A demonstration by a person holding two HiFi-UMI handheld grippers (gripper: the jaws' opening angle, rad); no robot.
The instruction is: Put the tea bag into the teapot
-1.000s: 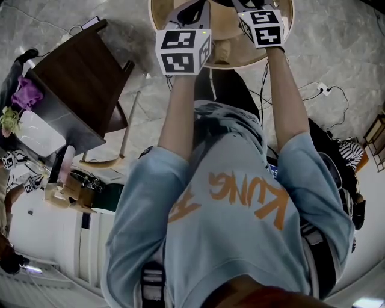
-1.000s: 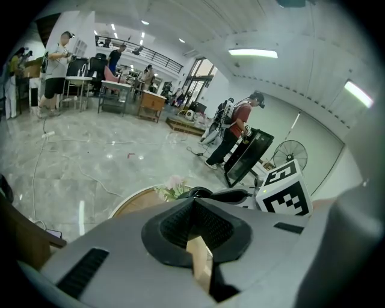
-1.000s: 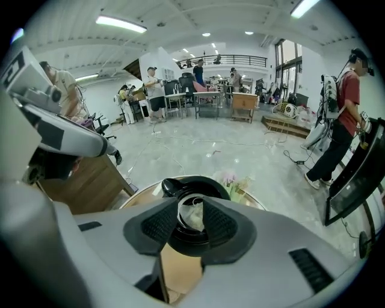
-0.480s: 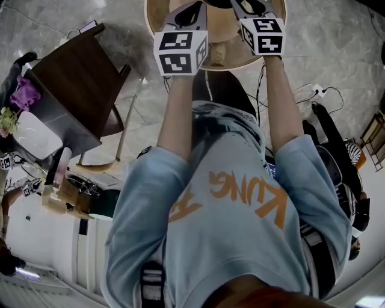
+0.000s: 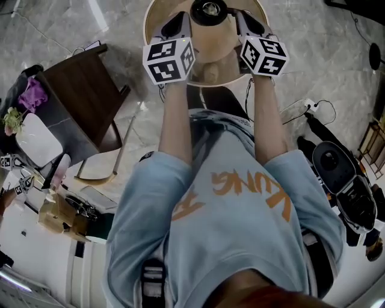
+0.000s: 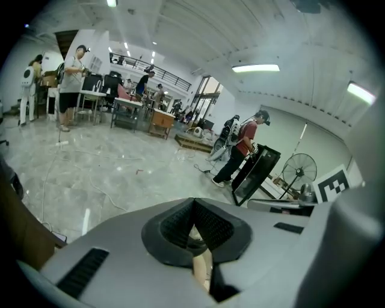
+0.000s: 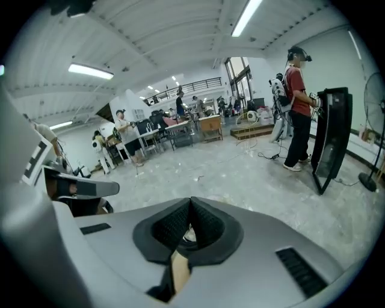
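Observation:
A dark teapot (image 5: 209,9) with its top open stands on the round wooden table (image 5: 157,18) at the top of the head view. My left gripper (image 5: 185,18) lies just left of it and my right gripper (image 5: 242,17) just right of it, both over the table. A small pale thing (image 5: 209,73) lies on the table between the marker cubes; I cannot tell whether it is the tea bag. In the left gripper view the left gripper (image 6: 192,203) is shut with nothing between the pads. The right gripper (image 7: 191,202) is shut the same way.
A dark wooden chair (image 5: 81,99) stands left of the table. Cables and a power strip (image 5: 310,105) lie on the marble floor at the right, beside black equipment (image 5: 337,171). Both gripper views look out over a hall with people, desks, a black panel (image 7: 332,135) and a fan (image 6: 299,168).
The head view has shifted, so the teapot now shows between the two grippers. Both marker cubes sit lower in the frame and a little farther apart.

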